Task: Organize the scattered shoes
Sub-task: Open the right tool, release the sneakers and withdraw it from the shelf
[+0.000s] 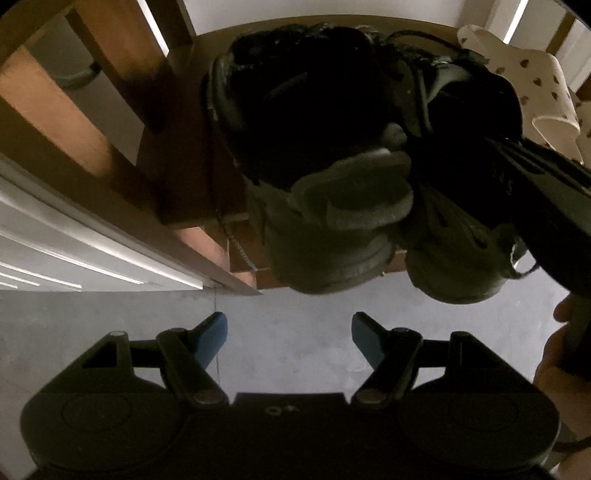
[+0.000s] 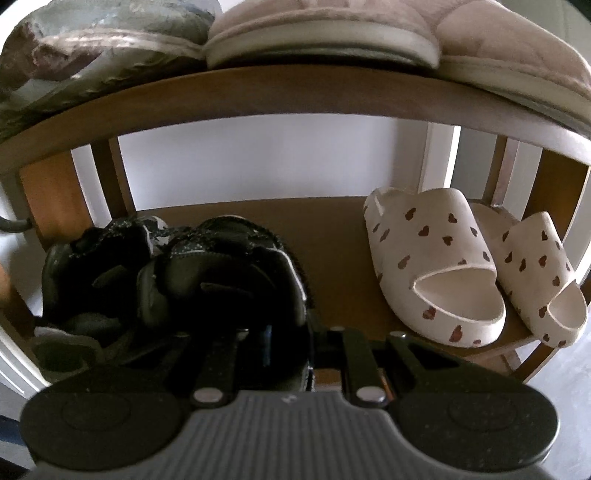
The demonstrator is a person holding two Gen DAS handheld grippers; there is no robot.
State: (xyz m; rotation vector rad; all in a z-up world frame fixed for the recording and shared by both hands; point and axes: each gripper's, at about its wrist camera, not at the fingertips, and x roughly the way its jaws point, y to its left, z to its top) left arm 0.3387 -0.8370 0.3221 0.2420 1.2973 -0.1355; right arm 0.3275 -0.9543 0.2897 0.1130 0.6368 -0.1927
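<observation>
No brand shows on any shoe; the only writing is a few pale letters on the body of your right gripper point(image 1: 543, 184) as the left camera catches it, too blurred to read.

The wooden shoe rack point(image 2: 295, 88) holds everything. On its lower shelf point(image 2: 332, 236) sit two dark sneakers, the left sneaker point(image 2: 88, 273) and the right sneaker point(image 2: 229, 280), side by side and touching. At the far end of the same shelf, well apart from them, stands a pair of cream slides point(image 2: 436, 266) printed with small brown hearts. On the top board rest a grey shoe point(image 2: 110, 33) and pink fluffy slippers point(image 2: 369, 26), pressed together.

Your right gripper point(image 2: 291, 350) reaches into the right sneaker, one finger inside its opening and the other outside, clenched on its rim (the inner finger is lost in shadow).

Your left gripper point(image 1: 289, 338) hangs over the grey floor point(image 1: 110, 332) below the sneakers point(image 1: 332, 155), its blue pads point(image 1: 212, 338) spread wide with nothing between them.
</observation>
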